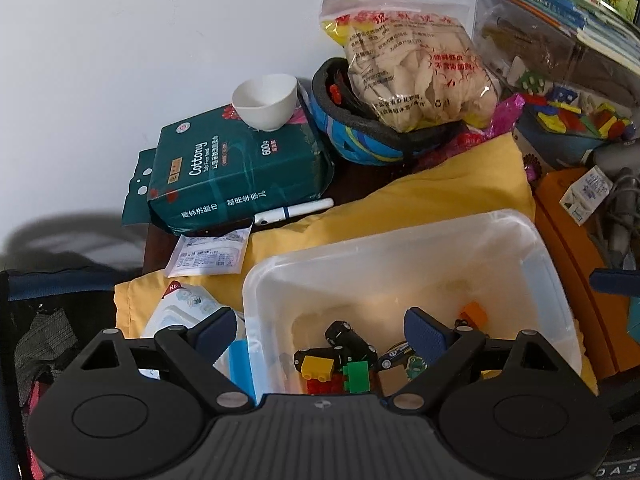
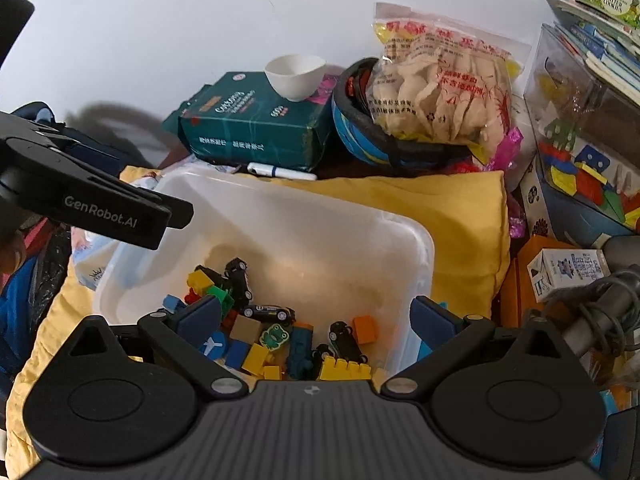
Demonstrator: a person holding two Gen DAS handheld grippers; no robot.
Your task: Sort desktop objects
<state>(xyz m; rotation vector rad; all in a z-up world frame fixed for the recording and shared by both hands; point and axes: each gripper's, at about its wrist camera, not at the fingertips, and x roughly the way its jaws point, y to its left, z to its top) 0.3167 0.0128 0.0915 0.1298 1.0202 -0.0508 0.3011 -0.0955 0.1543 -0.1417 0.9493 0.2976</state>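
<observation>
Clear plastic bin (image 2: 416, 248) sits on a yellow cushion (image 2: 460, 216), long axis running from the near edge of the view back toward the wall. Toys lie heaped at its near end; the far end is bare.

Right gripper (image 2: 316, 322) – jaws spread as wide as they go, nothing between the pads, hanging over the near rim with the toy pile showing in the gap. Left gripper (image 1: 318, 334) – also wide open and empty, over the near-left corner of the bin, one pad outside the wall, one inside.

Count in the bin, right wrist view: at least four small toy cars, among them a dark one (image 2: 270, 313) lying crosswise; an orange brick (image 2: 366, 329); several yellow bricks, the biggest (image 2: 346, 369) at the near rim; a green brick (image 2: 220, 296); a green frog piece (image 2: 276, 336). More pieces are hidden behind the gripper body.

Behind the bin: one white marker (image 2: 280, 171) lying crosswise, one green tissue pack (image 2: 256, 128) with one white bowl (image 2: 295, 74) on top, one blue helmet (image 2: 360, 136) holding one bag of crackers (image 2: 440, 92).
</observation>
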